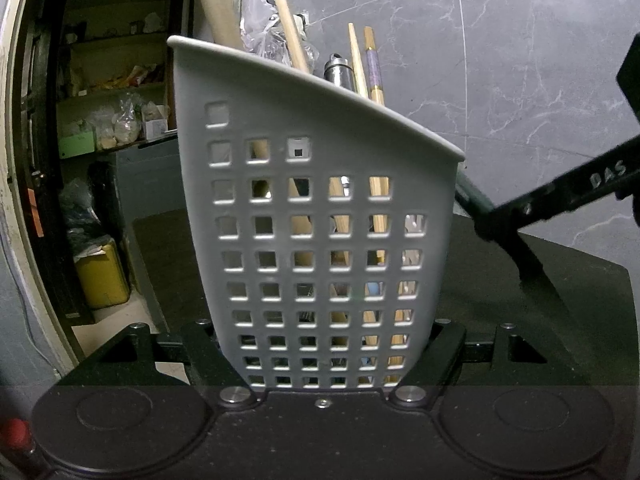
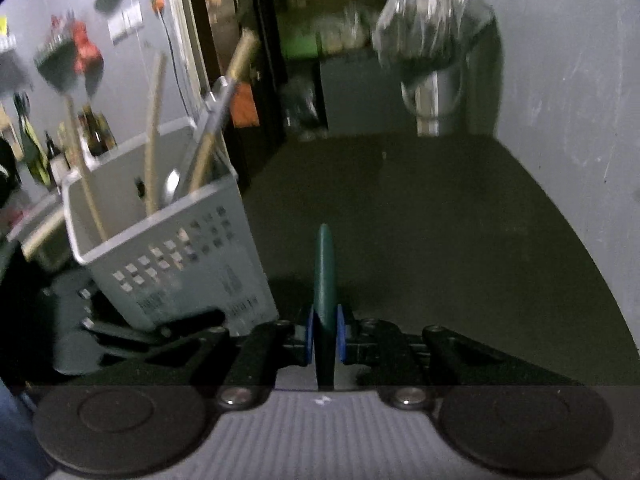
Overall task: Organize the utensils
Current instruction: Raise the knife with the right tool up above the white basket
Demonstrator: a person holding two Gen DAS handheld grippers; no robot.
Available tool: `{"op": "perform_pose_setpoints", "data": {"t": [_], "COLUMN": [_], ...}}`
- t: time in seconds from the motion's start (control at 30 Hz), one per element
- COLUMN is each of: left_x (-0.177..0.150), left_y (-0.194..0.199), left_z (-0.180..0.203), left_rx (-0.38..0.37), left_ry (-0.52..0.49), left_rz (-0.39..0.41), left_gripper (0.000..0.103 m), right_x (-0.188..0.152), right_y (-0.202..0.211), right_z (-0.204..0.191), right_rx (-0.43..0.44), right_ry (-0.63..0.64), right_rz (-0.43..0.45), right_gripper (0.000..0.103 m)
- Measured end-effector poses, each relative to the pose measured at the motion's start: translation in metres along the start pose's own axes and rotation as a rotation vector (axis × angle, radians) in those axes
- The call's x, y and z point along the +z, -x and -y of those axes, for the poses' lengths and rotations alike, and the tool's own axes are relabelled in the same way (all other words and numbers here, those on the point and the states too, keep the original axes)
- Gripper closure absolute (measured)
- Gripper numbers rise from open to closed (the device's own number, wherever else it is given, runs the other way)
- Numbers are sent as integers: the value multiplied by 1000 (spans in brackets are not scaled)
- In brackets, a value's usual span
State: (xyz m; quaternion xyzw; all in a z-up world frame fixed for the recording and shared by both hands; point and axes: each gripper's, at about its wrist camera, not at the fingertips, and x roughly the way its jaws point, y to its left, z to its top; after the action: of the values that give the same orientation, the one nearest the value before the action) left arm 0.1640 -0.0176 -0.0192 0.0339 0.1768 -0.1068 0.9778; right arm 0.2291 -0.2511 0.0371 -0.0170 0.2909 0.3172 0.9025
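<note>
Plainly, "DAS" marks the right hand-held gripper (image 2: 324,334) pinching a green handle (image 2: 324,276); left hand-held gripper (image 1: 326,354) clamps the basket (image 1: 280,120).

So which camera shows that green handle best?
The right wrist view: the green handle sits centred, pinched between the right gripper. The left wrist view catches only a blurred bit beside the basket.

The utensil holder (image 1: 320,240) stands on the table (image 2: 440,240), wooden utensils (image 1: 294,36) upright inside it.
</note>
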Motion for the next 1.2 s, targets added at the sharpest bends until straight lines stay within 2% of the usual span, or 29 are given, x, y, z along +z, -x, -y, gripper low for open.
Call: {"op": "perform_pose_setpoints", "data": {"t": [0.5,0.9,1.03,1.2], "left_x": [1,2,2,3], "left_y": [2,2,1,1], "left_z": [3,4,4,4], "left_rx": [1,2,2,3], "left_ry": [-4,-4,-4,-4], "left_rz": [-3,-4,-4,-4], "left_gripper": [27,27,27,27], "right_x": [12,32,41,58], "right_y": [28,39,51,73], "right_z": [-5,-10,-13,-23], "right_rx": [38,55,69,118], "right_ry": [-5,14,26,55], "right_rz": [224,348,422,558], "right_gripper": [90,90,90,90]}}
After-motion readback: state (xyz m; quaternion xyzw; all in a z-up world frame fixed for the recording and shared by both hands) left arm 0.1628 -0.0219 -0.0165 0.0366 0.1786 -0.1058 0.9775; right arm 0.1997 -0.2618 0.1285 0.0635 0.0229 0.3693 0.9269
